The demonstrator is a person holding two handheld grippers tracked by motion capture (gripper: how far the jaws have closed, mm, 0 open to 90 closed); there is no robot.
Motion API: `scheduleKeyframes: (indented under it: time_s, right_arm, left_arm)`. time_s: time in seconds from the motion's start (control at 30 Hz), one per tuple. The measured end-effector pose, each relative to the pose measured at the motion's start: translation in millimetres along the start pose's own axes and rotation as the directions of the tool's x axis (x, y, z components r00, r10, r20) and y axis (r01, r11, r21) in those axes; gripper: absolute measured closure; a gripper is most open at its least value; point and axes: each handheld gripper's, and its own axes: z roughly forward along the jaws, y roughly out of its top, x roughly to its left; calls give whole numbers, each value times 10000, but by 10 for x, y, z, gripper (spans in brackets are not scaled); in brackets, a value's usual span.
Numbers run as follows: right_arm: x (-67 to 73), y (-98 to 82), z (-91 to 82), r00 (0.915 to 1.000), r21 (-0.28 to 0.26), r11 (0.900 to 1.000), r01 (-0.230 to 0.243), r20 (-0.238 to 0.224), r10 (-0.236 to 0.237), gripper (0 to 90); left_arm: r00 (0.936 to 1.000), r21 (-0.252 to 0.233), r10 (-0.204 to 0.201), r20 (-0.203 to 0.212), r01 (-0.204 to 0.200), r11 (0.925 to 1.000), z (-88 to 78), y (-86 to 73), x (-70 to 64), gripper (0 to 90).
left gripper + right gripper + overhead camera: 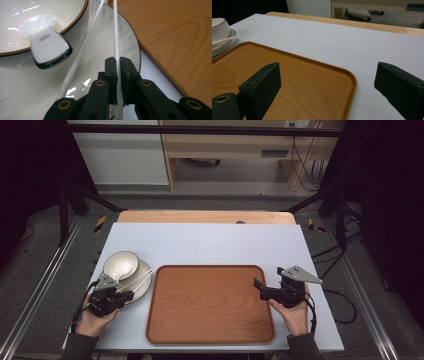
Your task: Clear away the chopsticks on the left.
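So, my left gripper (118, 62) is clamped down on one white chopstick (115, 37), pinched tight between the two pads right over the plate (107, 37). The second chopstick (82, 50) lies just beside it, loose, running at a slant across the plate toward the bowl's rim. From the high view you can see both sticks lying across the right side of the plate, tips pointing at the near-left corner of the tray (210, 305).

The bowl (121, 264) sits on the plate, toward its far side, and there's a white spoon (47, 47) leaning in it with the handle end hanging out over the brown rim (handle has a dark edge, looks kinda chunky up close).

My right gripper (269, 290) is just hanging out at the tray's right edge, jaws spread wide with nothing between them, pointing left across the wood. In the right gripper view the tray's rounded far corner sits between the two pads (262, 85), white table (332, 47) beyond it.

Tray itself is bare wood grain.
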Motion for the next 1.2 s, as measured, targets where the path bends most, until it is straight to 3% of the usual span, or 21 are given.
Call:
scheduleKeyframes:
  time_s: [0.4,0.87,1.03,1.13,1.2]
  right_arm:
    - [-13,25,-49,10000,-231,9997,-21,76,22,65]
    - [-21,39,-83,9997,-361,9993,-57,224,65,55]
    - [-34,44,-105,9996,-420,9990,-141,230,151,55]
    - [-42,44,-117,9995,-489,9986,-184,243,196,56]
    - [-42,39,-120,9995,-486,9986,-211,222,222,57]
  left_arm:
    - [9997,-858,-228,-86,220,9961,-118,119,-289,845]
    - [9941,-1962,-879,-630,740,9778,-145,224,-696,846]
    - [9863,-2238,-1356,-945,1116,9682,-106,269,-808,846]
    - [9775,-2425,-1789,-1118,1478,9588,-80,307,-857,846]
    - [9733,-2466,-1915,-1266,1562,9565,-54,325,-899,846]
